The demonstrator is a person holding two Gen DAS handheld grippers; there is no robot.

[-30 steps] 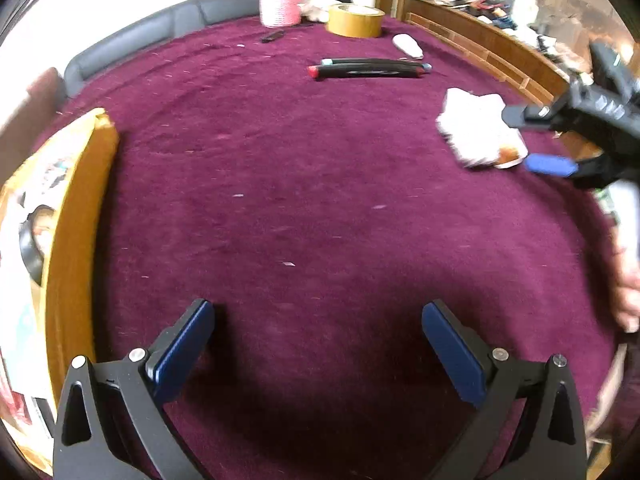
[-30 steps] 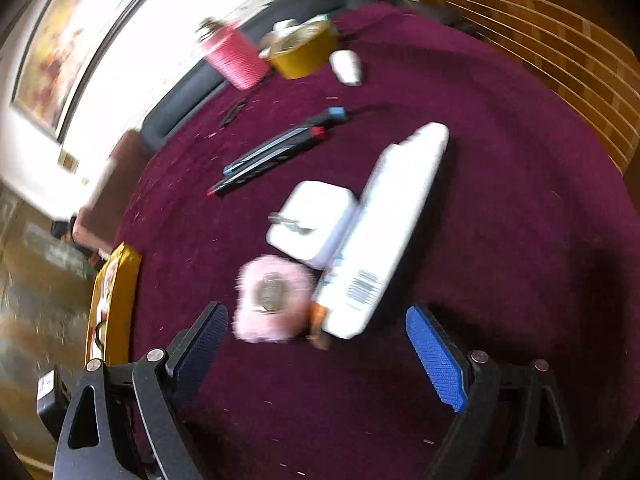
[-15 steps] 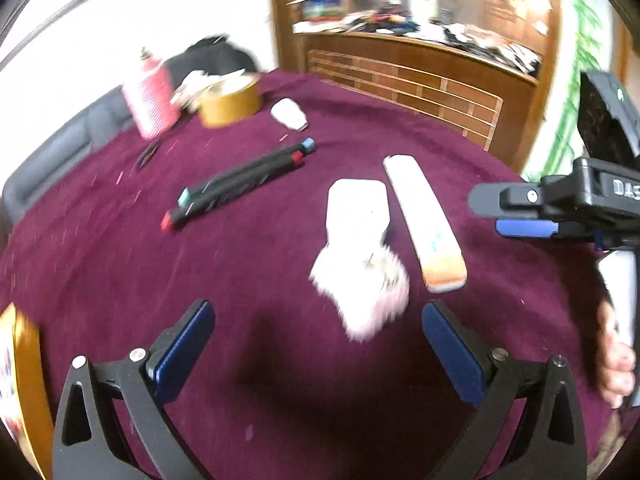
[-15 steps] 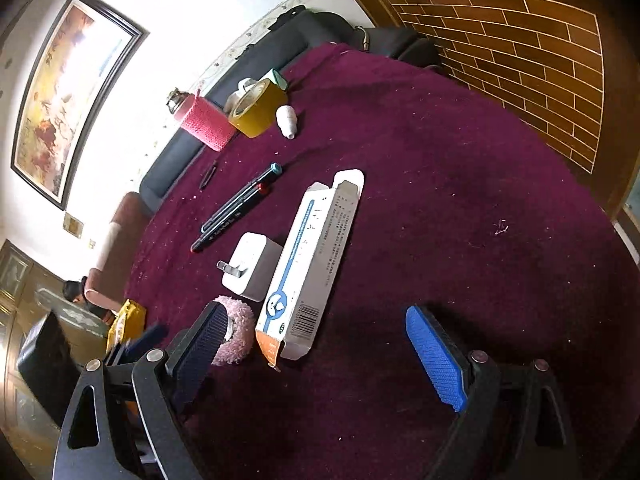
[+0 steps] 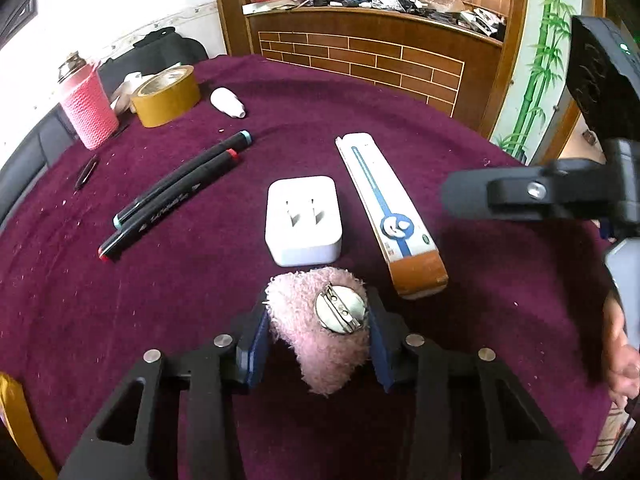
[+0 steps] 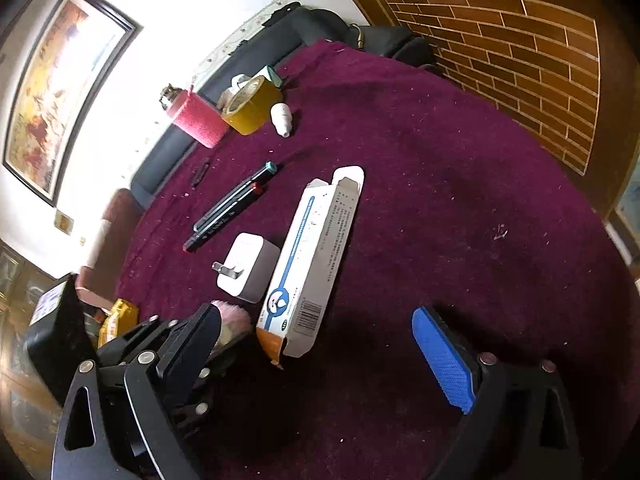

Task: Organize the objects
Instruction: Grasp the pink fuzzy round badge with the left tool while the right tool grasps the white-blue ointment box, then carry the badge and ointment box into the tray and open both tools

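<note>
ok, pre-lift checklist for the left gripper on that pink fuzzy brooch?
1. Left gripper jaws just closed, both pads on the pink fuzzy brooch: ok.
2. Brooch off the cloth: cannot tell.
3. White charger apart from the blue pads: ok.
4. Toothpaste box outside the jaws: ok.
5. Right gripper open, nothing between its pads: ok.
6. Markers away from the grip: ok.

Home living room, framed painting, dark sofa, cluttered wooden counter

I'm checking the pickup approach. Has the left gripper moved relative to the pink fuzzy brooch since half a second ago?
Yes. The left gripper has come up around the pink fuzzy brooch near the white charger; its jaws have just been closing on the brooch.
</note>
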